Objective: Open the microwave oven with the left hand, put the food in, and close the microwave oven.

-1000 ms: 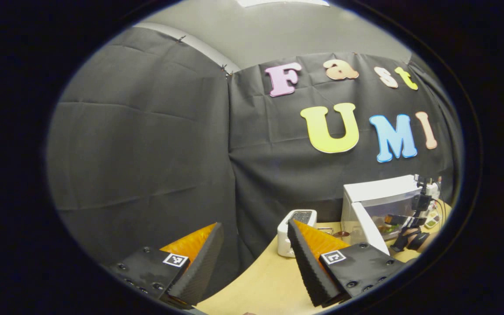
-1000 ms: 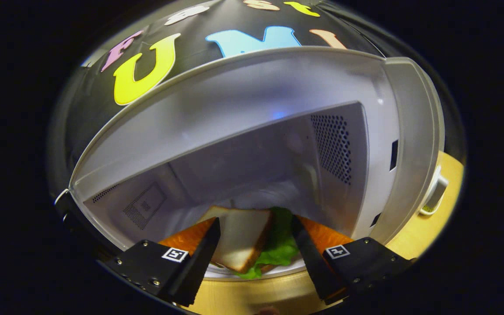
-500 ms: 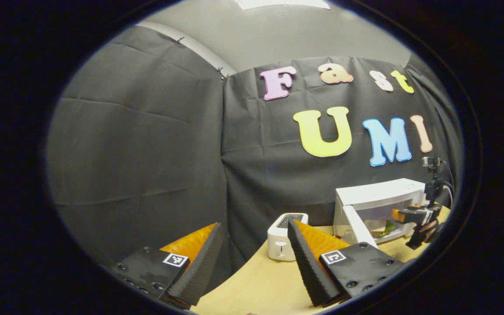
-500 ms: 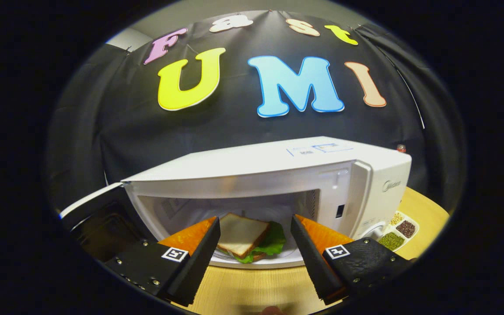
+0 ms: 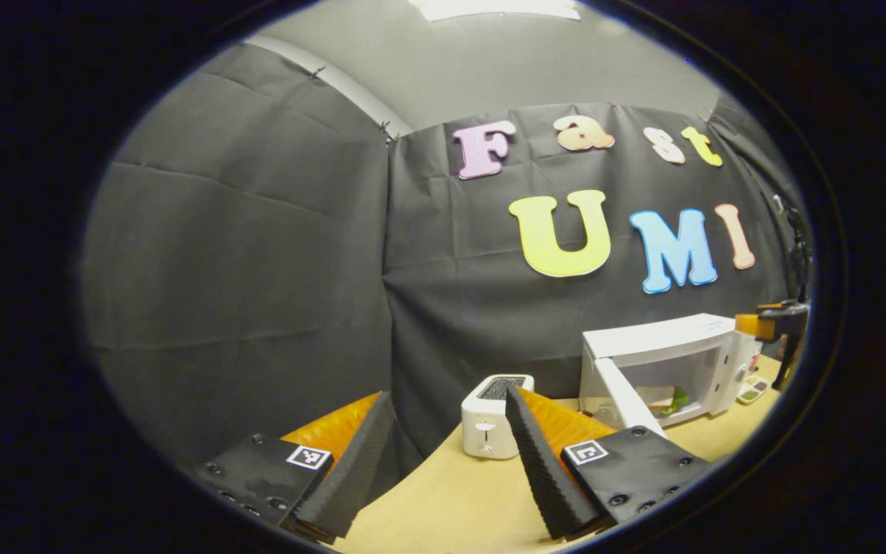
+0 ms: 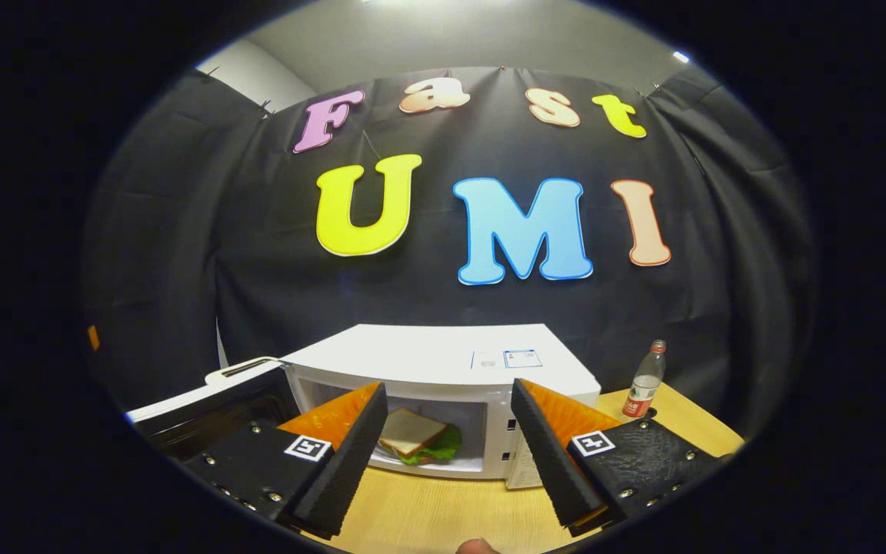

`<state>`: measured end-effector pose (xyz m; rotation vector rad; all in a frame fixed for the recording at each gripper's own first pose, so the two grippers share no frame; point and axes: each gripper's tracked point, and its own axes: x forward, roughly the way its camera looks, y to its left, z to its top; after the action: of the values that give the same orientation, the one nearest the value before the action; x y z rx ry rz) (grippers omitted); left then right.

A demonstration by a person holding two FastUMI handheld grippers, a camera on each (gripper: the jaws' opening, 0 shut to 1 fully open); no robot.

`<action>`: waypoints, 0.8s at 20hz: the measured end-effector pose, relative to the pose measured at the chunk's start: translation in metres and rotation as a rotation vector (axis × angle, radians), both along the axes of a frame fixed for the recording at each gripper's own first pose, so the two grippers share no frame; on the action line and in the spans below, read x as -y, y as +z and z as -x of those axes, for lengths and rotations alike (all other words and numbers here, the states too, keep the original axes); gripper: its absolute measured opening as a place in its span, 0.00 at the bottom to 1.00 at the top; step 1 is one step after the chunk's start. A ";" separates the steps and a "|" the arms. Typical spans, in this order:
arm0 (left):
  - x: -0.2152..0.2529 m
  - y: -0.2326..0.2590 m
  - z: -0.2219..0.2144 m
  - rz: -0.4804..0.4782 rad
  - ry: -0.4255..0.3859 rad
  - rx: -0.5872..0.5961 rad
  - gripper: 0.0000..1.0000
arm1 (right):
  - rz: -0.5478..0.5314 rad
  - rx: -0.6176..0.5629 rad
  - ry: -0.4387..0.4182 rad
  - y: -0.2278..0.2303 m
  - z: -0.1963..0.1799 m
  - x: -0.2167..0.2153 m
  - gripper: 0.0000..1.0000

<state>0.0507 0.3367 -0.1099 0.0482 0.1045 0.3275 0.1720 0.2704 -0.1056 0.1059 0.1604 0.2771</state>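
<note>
Before microwave [image 6: 443, 362] | right tool [image 6: 447, 442] wide open, empty; sandwich [image 6: 416, 435] inside

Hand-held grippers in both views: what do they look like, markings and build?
Each hand-held gripper, left and right, has two wedge-shaped fingers with ribbed inner pads. They are mounted on black plates fastened with screws, and each plate carries a small square black-and-white tag. No cables or sleeves are visible around them.
</note>
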 end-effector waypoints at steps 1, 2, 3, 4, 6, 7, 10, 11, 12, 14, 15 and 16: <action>0.001 -0.004 0.001 0.003 0.001 -0.003 0.98 | -0.007 0.008 0.002 0.008 0.008 0.005 0.98; 0.001 -0.008 0.003 0.005 0.005 -0.008 0.94 | -0.011 0.017 0.004 0.016 0.016 0.009 0.98; 0.001 -0.013 0.006 0.007 0.011 -0.018 0.94 | -0.009 0.027 0.010 0.022 0.023 0.014 0.98; 0.003 -0.019 0.008 0.013 0.011 -0.026 0.94 | -0.002 0.037 0.013 0.027 0.027 0.018 0.98; 0.006 -0.031 0.014 0.022 0.007 -0.039 0.94 | 0.014 0.055 0.013 0.035 0.033 0.028 0.98; 0.007 -0.036 0.016 0.026 0.011 -0.048 0.99 | 0.016 0.059 0.012 0.038 0.036 0.031 0.98; 0.016 -0.052 0.021 0.065 0.005 -0.066 0.89 | 0.019 0.077 0.018 0.049 0.040 0.040 0.98; 0.021 -0.060 0.022 0.074 0.001 -0.075 0.83 | 0.022 0.082 0.018 0.051 0.041 0.044 0.98; 0.023 -0.065 0.023 0.077 -0.005 -0.084 0.70 | 0.024 0.084 0.017 0.053 0.042 0.048 0.98; 0.028 -0.073 0.020 0.070 -0.004 -0.110 0.45 | 0.021 0.081 0.012 0.054 0.048 0.056 0.98; 0.035 -0.080 0.022 0.076 -0.013 -0.123 0.40 | 0.016 0.078 0.013 0.055 0.049 0.060 0.98; 0.039 -0.084 0.023 0.083 -0.024 -0.131 0.45 | 0.012 0.077 0.012 0.056 0.050 0.063 0.98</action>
<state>0.0276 0.2974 -0.1944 -0.0116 0.2476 0.2957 0.1215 0.2071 -0.0500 0.0828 0.0867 0.2919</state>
